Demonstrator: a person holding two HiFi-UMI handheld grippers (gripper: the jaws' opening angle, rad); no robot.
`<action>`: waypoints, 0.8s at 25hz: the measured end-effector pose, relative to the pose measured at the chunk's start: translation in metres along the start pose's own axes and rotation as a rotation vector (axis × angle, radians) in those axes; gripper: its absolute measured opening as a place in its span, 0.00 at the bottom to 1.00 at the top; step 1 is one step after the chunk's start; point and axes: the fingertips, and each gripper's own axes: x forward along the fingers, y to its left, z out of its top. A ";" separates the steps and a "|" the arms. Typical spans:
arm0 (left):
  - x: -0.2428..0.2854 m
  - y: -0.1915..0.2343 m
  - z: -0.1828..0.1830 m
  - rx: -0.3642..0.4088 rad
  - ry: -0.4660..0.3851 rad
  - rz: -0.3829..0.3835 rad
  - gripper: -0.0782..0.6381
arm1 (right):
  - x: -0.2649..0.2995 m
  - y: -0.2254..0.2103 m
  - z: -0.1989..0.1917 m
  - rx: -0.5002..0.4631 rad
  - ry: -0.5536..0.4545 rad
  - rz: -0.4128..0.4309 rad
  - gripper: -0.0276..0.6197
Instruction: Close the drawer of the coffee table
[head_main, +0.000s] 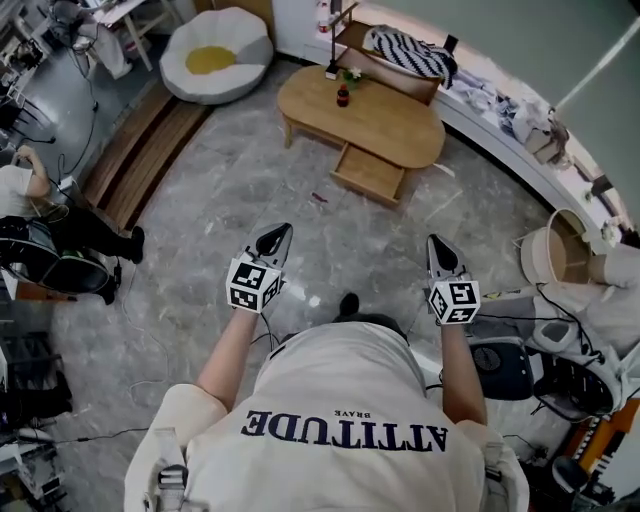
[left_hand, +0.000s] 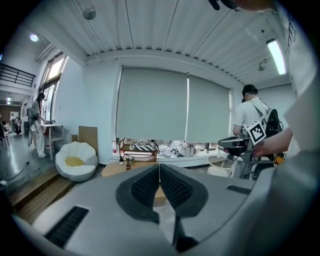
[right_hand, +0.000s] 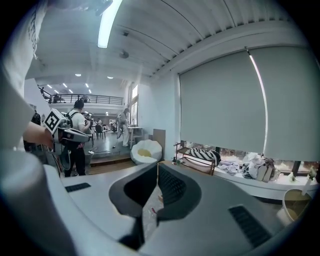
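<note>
An oval wooden coffee table (head_main: 400, 125) stands ahead on the grey marble floor, its drawer (head_main: 370, 174) pulled out toward me. A small dark bottle (head_main: 343, 96) stands on the tabletop. My left gripper (head_main: 277, 237) and right gripper (head_main: 440, 247) are held out side by side, well short of the table, both shut with nothing between the jaws. In the left gripper view the tabletop (left_hand: 116, 167) and bottle (left_hand: 128, 165) show beyond the closed jaws (left_hand: 159, 170). In the right gripper view the jaws (right_hand: 157, 172) meet at their tips.
A white and yellow egg-shaped cushion seat (head_main: 217, 55) sits at the back left beside wooden steps (head_main: 140, 150). A low shelf with a striped cloth (head_main: 408, 52) lines the curved white ledge behind the table. A woven basket (head_main: 556, 247) stands at right, with equipment and cables near my feet.
</note>
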 end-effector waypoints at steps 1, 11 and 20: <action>0.007 0.002 0.002 -0.004 0.000 0.007 0.14 | 0.007 -0.006 0.002 0.000 -0.001 0.007 0.08; 0.083 0.003 0.016 -0.007 0.010 0.051 0.14 | 0.055 -0.074 0.005 -0.014 -0.002 0.054 0.08; 0.127 -0.003 0.029 -0.016 0.025 0.064 0.14 | 0.082 -0.118 0.002 0.013 0.005 0.073 0.07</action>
